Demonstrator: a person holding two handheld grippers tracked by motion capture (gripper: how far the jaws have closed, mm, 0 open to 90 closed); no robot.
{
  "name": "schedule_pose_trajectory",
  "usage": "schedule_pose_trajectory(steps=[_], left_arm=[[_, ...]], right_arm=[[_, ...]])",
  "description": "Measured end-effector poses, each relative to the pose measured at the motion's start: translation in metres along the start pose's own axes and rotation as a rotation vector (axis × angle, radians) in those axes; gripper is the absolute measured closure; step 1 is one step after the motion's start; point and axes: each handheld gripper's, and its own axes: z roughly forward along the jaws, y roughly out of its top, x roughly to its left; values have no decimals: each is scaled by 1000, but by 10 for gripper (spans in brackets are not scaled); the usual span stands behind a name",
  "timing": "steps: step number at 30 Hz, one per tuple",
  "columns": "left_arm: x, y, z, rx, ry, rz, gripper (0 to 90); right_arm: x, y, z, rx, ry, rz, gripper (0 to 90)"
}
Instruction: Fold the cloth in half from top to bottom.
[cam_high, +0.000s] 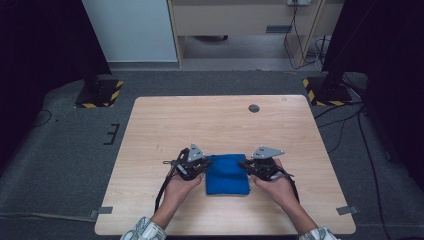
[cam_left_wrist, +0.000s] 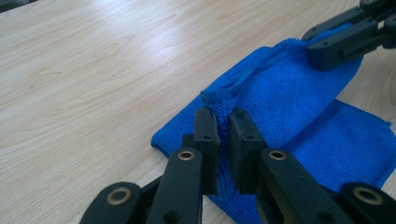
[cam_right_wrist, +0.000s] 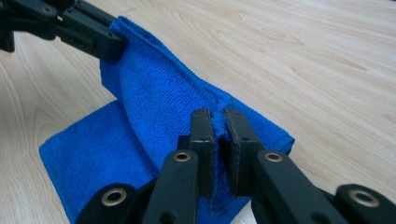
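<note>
A blue cloth (cam_high: 227, 173) lies on the wooden table (cam_high: 220, 120) near its front edge, folded over on itself. My left gripper (cam_high: 204, 163) is shut on the cloth's far left corner, with the hem pinched between its jaws (cam_left_wrist: 223, 140). My right gripper (cam_high: 244, 163) is shut on the far right corner in the same way (cam_right_wrist: 219, 135). The held edge of the blue cloth (cam_left_wrist: 285, 88) is lifted slightly above the lower layer, which rests flat on the table. In the right gripper view the blue cloth (cam_right_wrist: 154, 102) stretches across to the left gripper's jaws at the upper left.
A small dark round disc (cam_high: 254, 108) sits in the table's far right part. Black stands with yellow-striped bases (cam_high: 98, 92) (cam_high: 325, 91) stand on the floor beyond the far corners. Grey tape tabs (cam_high: 101, 210) mark the front corners.
</note>
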Motion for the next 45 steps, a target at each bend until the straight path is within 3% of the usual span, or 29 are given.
schedule_pose_trajectory(steps=[9, 13, 19, 23, 27, 31, 34, 40, 45], left_arm=[[-8, -15, -3, 20, -12, 27, 752], [-8, -19, -4, 17, -30, 6, 711], [-9, -21, -3, 22, -9, -20, 535], [-12, -26, -9, 24, -25, -37, 462], [-11, -31, -21, 6, -28, -58, 433], [-7, -29, -33, -42, -31, -95, 421], [-2, -28, -38, -76, -9, -121, 420], [9, -30, -28, -79, 20, -171, 409], [7, -29, -15, -63, 23, -167, 397]], right_arm=[[6, -9, -4, 25, 7, -30, 791], [9, -9, -4, 32, 6, -40, 768], [11, -13, -6, 49, 8, -38, 737], [14, -15, -7, 62, 15, -43, 709], [15, -16, -7, 71, 13, -49, 694], [16, -16, -8, 73, 14, -43, 678], [18, -17, -11, 76, 13, -49, 668], [23, -19, -15, 85, 16, -69, 643], [26, -21, -21, 92, 11, -66, 587]])
